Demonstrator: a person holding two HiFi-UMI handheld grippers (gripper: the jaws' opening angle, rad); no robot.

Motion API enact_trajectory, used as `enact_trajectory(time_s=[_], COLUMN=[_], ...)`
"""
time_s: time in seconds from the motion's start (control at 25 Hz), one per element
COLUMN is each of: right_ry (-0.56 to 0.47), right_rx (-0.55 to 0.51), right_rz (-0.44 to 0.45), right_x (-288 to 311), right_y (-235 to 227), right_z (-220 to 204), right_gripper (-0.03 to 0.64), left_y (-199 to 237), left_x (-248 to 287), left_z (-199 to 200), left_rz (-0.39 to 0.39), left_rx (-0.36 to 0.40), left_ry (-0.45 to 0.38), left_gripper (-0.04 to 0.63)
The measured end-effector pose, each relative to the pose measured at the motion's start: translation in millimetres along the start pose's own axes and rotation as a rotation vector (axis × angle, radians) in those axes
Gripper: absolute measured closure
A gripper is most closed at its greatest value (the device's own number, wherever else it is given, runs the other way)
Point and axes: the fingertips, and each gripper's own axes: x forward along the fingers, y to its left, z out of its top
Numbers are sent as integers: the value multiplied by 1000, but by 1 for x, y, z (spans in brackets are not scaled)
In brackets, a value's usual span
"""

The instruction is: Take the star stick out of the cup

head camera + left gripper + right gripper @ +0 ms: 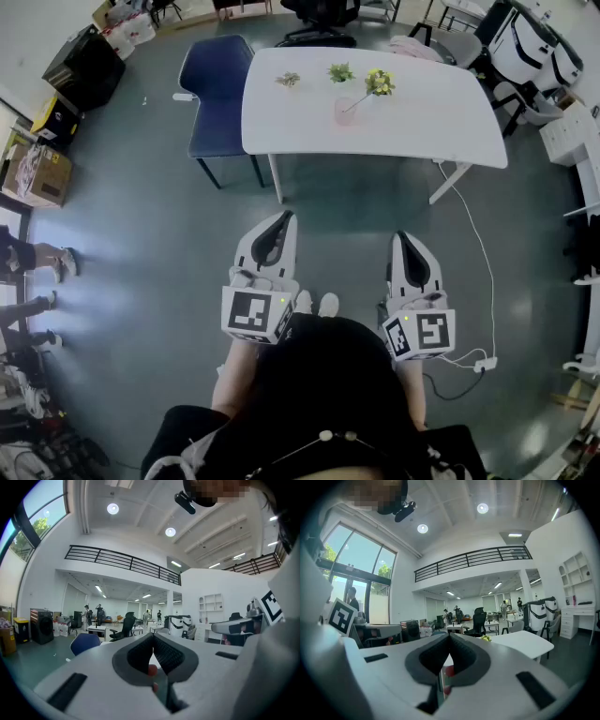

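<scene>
Head view: the pink cup point(344, 111) stands on the white table point(441, 122), and the star stick point(367, 92) leans out of it to the right, its yellow-green head too small to make out. The removal is therefore left to do. The left gripper point(284, 217) and right gripper point(401, 236) hang near the body, well short of the table, jaws together on nothing. Two small plants point(289, 80) lie nearby; a blue chair point(217, 89) flanks the table, and open floor lies between.
</scene>
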Motion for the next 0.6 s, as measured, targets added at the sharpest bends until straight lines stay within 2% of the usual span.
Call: enact_trajectory(time_s=[0.6], right_ry=[0], right_rx=[12], right_rz=[2], right_x=[-4], right_y=[-7], right_z=[-1], right_gripper=[617], left_y=[-7], left_x=[-1], left_z=[1], left_rz=[6], left_rx=[0], left_ry=[-1], left_gripper=[589])
